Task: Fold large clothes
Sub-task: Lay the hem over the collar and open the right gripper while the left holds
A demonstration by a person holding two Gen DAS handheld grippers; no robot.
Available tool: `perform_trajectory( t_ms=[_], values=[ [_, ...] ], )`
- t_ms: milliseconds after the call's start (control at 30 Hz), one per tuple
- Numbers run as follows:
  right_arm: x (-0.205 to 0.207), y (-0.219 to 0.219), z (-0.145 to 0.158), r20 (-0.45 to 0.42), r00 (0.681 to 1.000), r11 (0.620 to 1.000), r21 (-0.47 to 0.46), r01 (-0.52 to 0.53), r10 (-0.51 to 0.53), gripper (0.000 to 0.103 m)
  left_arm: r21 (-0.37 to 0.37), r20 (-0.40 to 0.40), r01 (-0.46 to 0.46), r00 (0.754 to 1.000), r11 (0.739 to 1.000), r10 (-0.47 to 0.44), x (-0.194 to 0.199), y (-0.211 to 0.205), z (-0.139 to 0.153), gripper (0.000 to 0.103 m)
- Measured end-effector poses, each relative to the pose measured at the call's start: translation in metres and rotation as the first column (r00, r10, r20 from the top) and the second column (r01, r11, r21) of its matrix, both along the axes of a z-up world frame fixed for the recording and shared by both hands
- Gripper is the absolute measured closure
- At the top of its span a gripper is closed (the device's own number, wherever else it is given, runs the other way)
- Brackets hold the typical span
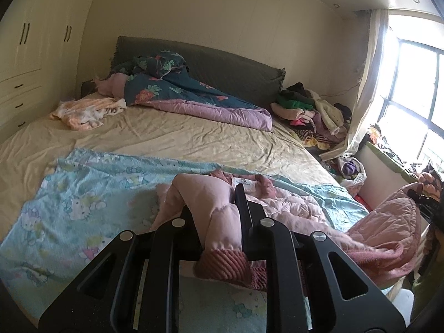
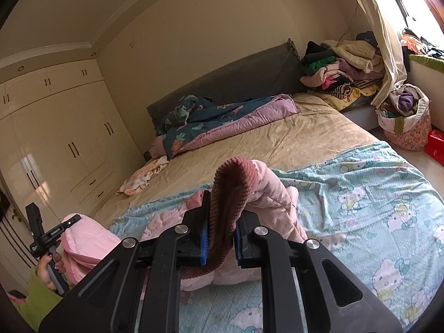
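Note:
A pink quilted jacket (image 1: 294,205) with dark pink ribbed cuffs lies crumpled on a light blue cartoon sheet (image 1: 83,202) at the near end of the bed. My left gripper (image 1: 213,208) is shut on one sleeve near its ribbed cuff (image 1: 222,263). My right gripper (image 2: 220,219) is shut on the other sleeve's ribbed cuff (image 2: 230,188), which stands up between the blue-padded fingers (image 2: 204,236). The jacket (image 2: 277,199) hangs between the two. The left gripper (image 2: 70,219) also shows at the lower left of the right wrist view, held in a hand.
The beige bed (image 1: 166,136) carries a dark floral quilt (image 1: 194,94), a peach towel (image 1: 86,111) and a pile of clothes (image 1: 310,108) at the far right. A wardrobe (image 2: 55,138) stands to the left. A full laundry basket (image 2: 405,122) and window ledge are on the right.

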State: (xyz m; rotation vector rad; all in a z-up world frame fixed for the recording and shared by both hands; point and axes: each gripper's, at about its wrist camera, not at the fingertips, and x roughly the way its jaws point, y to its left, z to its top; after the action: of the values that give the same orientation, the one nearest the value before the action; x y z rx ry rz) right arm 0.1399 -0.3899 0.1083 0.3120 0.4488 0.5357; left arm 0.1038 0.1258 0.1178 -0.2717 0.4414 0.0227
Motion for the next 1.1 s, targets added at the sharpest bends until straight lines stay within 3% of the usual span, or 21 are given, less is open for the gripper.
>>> perform_trajectory(
  t_ms=[533, 800, 933, 1100],
  values=[
    [0.134, 0.015, -0.008, -0.073, 0.995, 0.998, 0.023, 0.066, -0.064, 0.090, 0.107, -0.032, -0.115, 0.992, 0.988, 0.119, 0.104, 0.014, -0.005, 0.091],
    [0.202, 0.026, -0.035, -0.178, 0.980, 0.995, 0.009, 0.097, -0.094, 0.090, 0.168, -0.088, -0.130, 0.985, 0.977, 0.146, 0.154, 0.019, -0.029, 0.090],
    [0.226, 0.026, -0.053, -0.230, 0.969, 0.993, 0.048, 0.107, -0.093, 0.089, 0.166, -0.111, -0.132, 0.982, 0.977, 0.152, 0.172, 0.022, -0.040, 0.090],
    [0.248, 0.023, -0.072, -0.277, 0.959, 0.988, 0.118, 0.102, -0.065, 0.077, 0.164, -0.133, -0.136, 0.978, 0.977, 0.158, 0.189, 0.025, -0.054, 0.090]
  ],
)
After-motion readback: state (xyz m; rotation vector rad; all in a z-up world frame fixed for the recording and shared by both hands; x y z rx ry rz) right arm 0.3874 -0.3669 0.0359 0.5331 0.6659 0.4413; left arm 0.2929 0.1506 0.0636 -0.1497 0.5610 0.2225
